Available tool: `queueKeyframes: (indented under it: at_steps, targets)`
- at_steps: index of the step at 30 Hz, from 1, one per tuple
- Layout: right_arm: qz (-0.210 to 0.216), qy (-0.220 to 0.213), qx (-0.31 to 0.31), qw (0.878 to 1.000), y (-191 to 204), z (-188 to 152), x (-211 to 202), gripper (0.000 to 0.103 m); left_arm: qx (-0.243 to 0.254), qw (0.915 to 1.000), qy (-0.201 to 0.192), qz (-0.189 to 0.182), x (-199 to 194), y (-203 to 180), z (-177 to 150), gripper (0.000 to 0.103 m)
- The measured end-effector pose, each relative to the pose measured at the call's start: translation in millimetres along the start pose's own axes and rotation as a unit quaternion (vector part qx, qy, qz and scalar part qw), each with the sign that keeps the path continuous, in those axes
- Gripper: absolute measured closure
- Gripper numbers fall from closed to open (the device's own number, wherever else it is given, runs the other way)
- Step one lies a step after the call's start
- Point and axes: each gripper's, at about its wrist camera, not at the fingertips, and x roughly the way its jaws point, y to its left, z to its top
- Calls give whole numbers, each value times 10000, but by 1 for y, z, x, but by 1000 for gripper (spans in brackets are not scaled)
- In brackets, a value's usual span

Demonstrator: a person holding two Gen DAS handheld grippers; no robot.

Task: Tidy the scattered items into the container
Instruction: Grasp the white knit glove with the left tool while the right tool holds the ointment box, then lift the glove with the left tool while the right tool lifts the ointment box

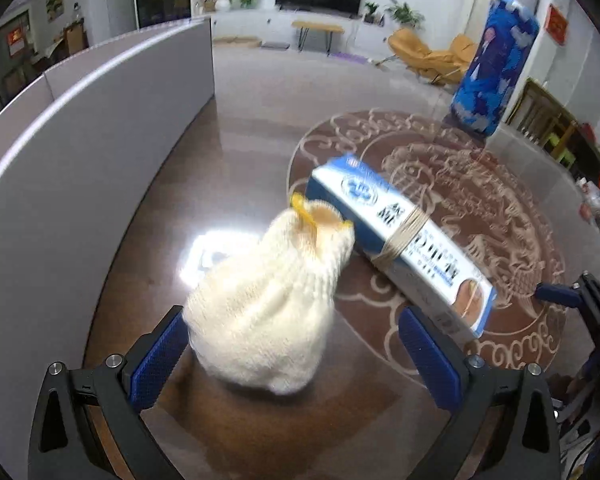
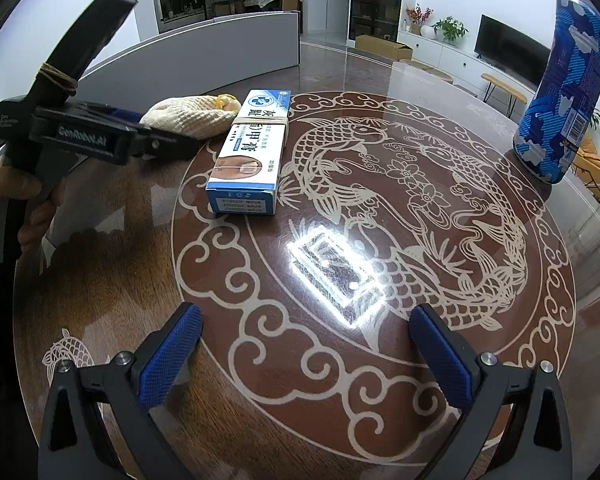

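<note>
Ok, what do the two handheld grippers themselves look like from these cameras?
Both are black, angular frames with silver screws, each finger faced with a blue textured pad. In the right wrist view the left gripper shows a black body with white lettering on its side, a pistol-style handle, and a tan rubber band wound round its upper black part. The right gripper shows the same blue pads.

Table (image 2: 100,280): near half bare under the right gripper (image 2: 306,344), open passage. Far left: glove (image 2: 188,116) touching box (image 2: 252,148), the pair crowded by the left gripper (image 1: 292,344), whose wide jaws flank the glove. Far right edge: upright blue can (image 2: 560,92), well apart. Grey partition (image 2: 204,60) walls the far rim.
</note>
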Motion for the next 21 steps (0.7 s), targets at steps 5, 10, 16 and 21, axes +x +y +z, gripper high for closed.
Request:
queueKeyframes:
  at_steps: [5,10,16,21]
  targets:
    - [5,-3,-6,10000,0,0,0,0,39,9998,-174,-1,-5,0,-4,46]
    - [72,-41,103,9999,-1,2,0,0,60,9994,-212,281,-19,-5,-23,47]
    - [497,-339,387,9974,20,51,16,0,-144,9989,-223,384,-28,2,-35,47]
    - [224,-105,355,9991,28,96,57,33,-93,9989,-214,397,-30,5,-39,47]
